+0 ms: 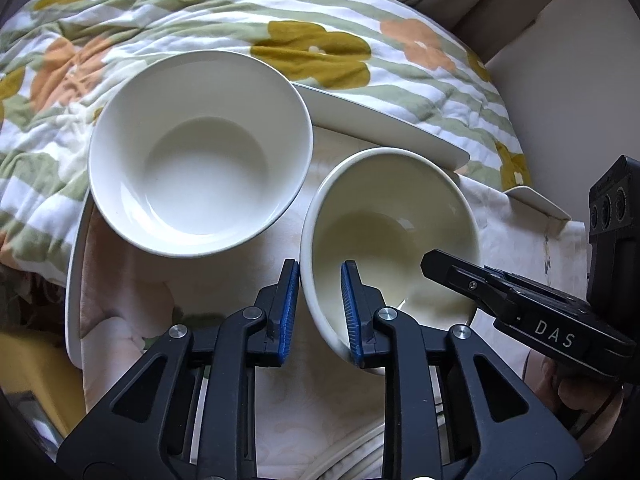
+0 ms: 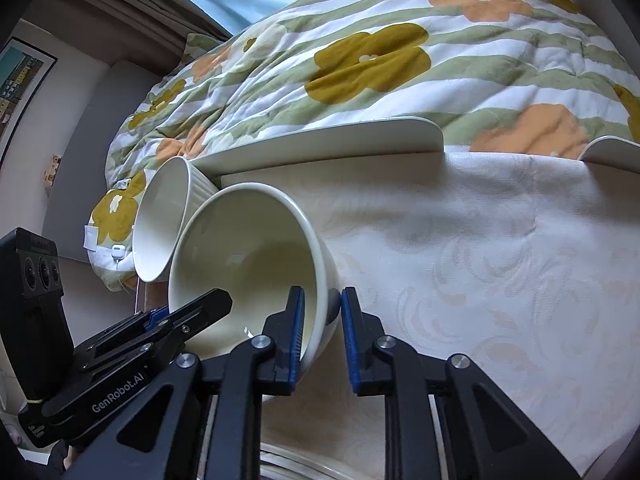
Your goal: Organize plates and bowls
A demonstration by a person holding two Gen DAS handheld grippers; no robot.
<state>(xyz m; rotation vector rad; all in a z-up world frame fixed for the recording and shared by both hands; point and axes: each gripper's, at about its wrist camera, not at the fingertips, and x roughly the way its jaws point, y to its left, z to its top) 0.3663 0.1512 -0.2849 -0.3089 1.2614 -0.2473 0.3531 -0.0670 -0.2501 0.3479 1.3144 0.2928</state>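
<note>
Cream bowl (image 1: 390, 236) sits near on the cloth-covered bench (image 2: 460, 264), its rim clamped on opposite sides by left gripper (image 1: 320, 304) and right gripper (image 2: 322, 332). White bowl (image 1: 200, 152) and plates (image 2: 320, 140) remain unstacked; organizing has barely begun.

A home bedroom: flowered quilt (image 1: 240, 20), framed picture (image 2: 20, 76) on the wall.

Two bowls sit side by side on the cloth (image 1: 304, 400): larger bowl (image 1: 200, 152) left, smaller bowl (image 1: 390, 232) right, plate (image 1: 384, 124) behind.
</note>
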